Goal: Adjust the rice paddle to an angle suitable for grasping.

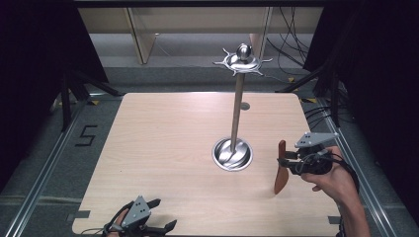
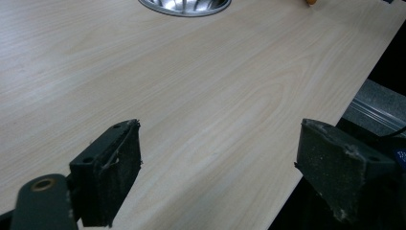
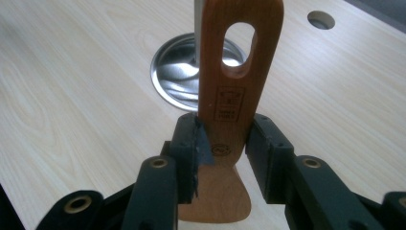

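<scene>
Even overhead light on the pale wooden table [image 1: 168, 148], black surrounds dim, soft glare on the round shiny steel base of the stand [image 1: 232, 154], high view slightly soft, near black jaws blurred in both gripper views

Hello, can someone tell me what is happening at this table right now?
A person works at a light wooden table with a gripper in each hand. The right gripper has its fingers shut on the handle of a flat brown wooden spatula with an oval hanging hole, held upright beside a tall shiny metal utensil stand with hooks at its top and a round base. The left gripper rests open at the near table edge, holding nothing.
</scene>
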Demonstrator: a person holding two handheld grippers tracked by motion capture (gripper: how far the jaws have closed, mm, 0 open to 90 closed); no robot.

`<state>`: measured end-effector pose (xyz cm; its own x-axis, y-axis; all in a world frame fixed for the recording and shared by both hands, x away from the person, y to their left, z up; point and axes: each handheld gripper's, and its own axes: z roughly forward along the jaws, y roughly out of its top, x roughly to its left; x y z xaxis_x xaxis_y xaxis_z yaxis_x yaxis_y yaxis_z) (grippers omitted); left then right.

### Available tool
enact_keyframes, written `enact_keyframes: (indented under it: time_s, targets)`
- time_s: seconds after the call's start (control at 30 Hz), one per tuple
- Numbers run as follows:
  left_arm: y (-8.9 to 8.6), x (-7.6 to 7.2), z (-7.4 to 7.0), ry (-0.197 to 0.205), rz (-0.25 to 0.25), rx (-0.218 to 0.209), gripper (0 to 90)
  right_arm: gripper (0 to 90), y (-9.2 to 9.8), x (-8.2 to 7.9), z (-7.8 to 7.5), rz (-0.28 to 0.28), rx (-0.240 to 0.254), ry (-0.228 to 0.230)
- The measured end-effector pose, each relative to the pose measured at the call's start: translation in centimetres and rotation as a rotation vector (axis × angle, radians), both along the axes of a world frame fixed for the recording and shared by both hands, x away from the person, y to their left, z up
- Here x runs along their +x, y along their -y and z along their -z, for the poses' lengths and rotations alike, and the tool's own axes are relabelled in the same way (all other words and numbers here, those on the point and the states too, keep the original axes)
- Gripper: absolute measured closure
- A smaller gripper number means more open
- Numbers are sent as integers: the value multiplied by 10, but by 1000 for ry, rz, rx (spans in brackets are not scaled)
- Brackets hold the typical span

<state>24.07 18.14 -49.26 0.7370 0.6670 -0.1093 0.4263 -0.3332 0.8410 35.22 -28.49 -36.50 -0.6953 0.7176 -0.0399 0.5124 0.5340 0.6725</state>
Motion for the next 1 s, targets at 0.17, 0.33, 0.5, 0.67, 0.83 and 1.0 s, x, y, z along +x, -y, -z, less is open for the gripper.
enact_keyframes:
  time_s: [0.17,0.33,0.5,0.67,0.83,1.0]
  targets:
    - [-1,0,0,5,-2,2,149,663,0,-3,-6,-10,22,33]
    - [-1,-1,-1,1,-6,24,148,664,0,-7,-11,-19,46,45]
    - [-2,1,-1,7,5,39,149,663,-1,-9,-16,-19,55,53]
    - [-1,0,-1,1,-4,8,149,664,-1,-9,-23,-28,63,82]
    - [-1,0,-1,1,-5,7,149,664,-3,-9,-30,-25,82,96]
    - [0,-1,1,-8,-21,-15,149,663,-6,-8,-39,-51,85,121]
